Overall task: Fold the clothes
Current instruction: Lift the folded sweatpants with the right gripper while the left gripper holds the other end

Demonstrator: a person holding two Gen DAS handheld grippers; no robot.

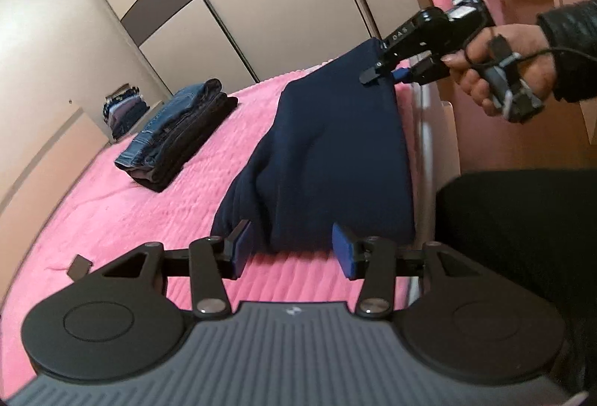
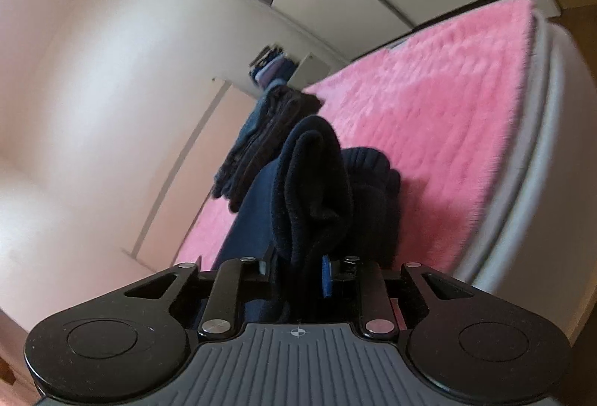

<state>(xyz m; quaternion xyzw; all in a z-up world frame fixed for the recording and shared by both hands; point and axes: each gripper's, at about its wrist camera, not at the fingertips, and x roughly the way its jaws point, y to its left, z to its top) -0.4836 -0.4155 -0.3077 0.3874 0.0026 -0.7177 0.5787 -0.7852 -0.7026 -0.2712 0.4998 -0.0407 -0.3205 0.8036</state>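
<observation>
Navy garment [image 1: 328, 152] lies folded along the right edge of the pink bedspread [image 1: 156, 216], its far end gathered between the fingers of the right gripper [image 2: 294, 271], which grasps a bunched fold. Left gripper [image 1: 291, 249] hangs released at the near end, pads apart and off the cloth. Farther left sits a stack of folded jeans [image 1: 179, 137]; beige wardrobe doors [image 1: 261, 3] stand beyond.

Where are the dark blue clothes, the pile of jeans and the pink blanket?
dark blue garment [image 1: 328, 152], left wrist view, middle of its top.
pile of jeans [image 1: 179, 134], left wrist view, top pair.
pink blanket [image 2: 440, 115], right wrist view, bare middle.
</observation>
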